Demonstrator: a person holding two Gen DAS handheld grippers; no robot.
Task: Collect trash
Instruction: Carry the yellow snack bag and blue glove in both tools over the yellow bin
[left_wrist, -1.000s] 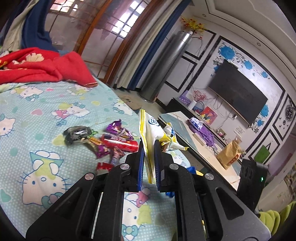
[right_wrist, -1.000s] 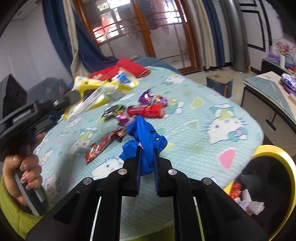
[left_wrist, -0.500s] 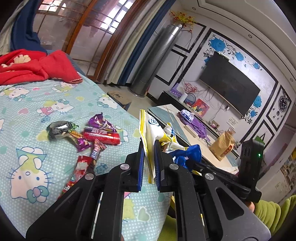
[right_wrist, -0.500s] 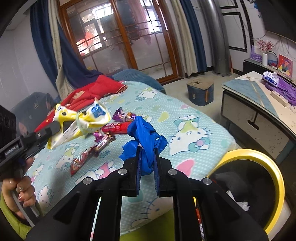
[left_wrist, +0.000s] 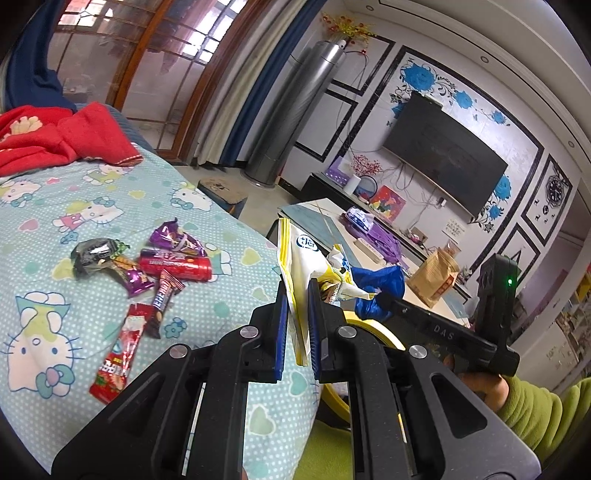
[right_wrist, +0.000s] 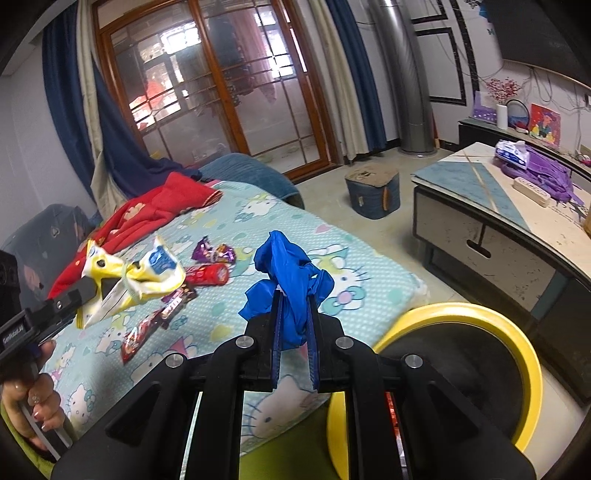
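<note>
Left tongs (left_wrist: 295, 291) clench one yellow wrapper (left_wrist: 300, 258), right tongs (right_wrist: 293, 299) one blue bag (right_wrist: 291, 273); six wrappers (left_wrist: 147, 269) lie on the bed (left_wrist: 221, 306).

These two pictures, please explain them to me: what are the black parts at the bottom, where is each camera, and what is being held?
No robot: a person holds a hand tool with two jaws in each hand, a camera on each looking forward. In the left view, the left gripper is shut on a yellow-white snack bag. In the right view, the right gripper is shut on a crumpled blue plastic bag near a yellow-rimmed bin. Candy wrappers lie on the cartoon-cat bedsheet.
</note>
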